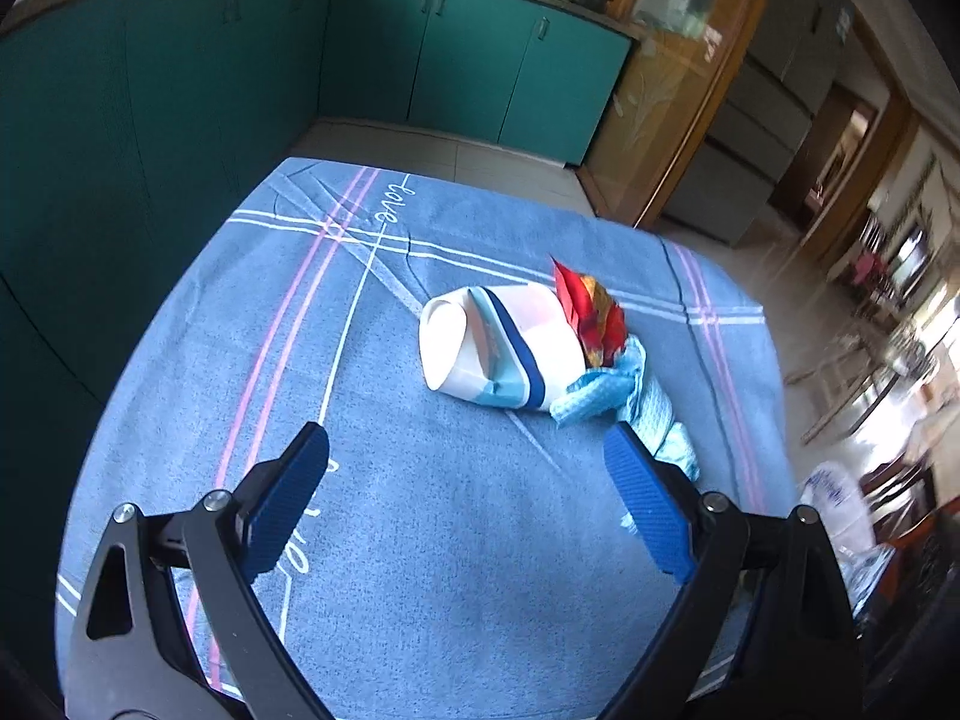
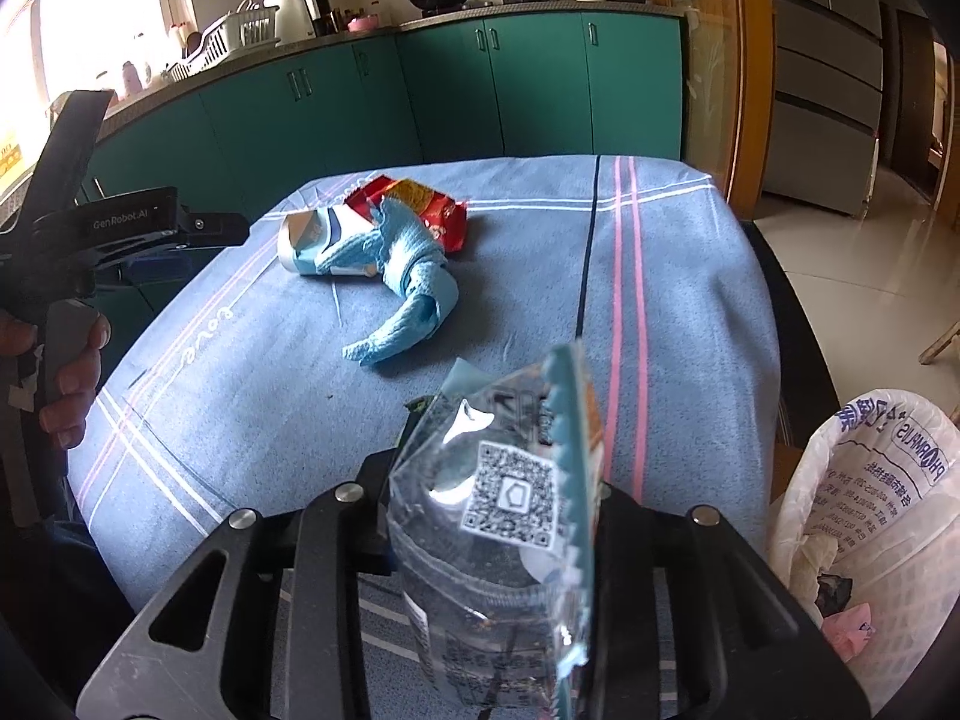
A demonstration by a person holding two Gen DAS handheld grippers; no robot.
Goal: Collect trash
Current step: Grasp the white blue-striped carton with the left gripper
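Note:
Trash lies on the blue-clothed table [image 1: 420, 540]: a crushed white and blue paper cup [image 1: 492, 348], a red snack wrapper [image 1: 591, 312] behind it, and a twisted light-blue paper towel [image 1: 606, 396] at its right. My left gripper [image 1: 465, 441] hovers just short of the cup, open, with nothing between its blue pads. In the right wrist view the same cup [image 2: 312, 240], red wrapper [image 2: 432, 204] and towel [image 2: 408, 300] sit far across the table. My right gripper [image 2: 489, 480] is shut on a clear plastic wrapper [image 2: 510, 588] with a QR code.
A white plastic trash bag [image 2: 870, 510] hangs open off the table's right edge with scraps inside. A hand [image 2: 66, 372] holds the left gripper [image 2: 204, 246] at the table's left side. Teal kitchen cabinets [image 2: 480, 90] run behind, and a fridge [image 2: 828, 78] stands at right.

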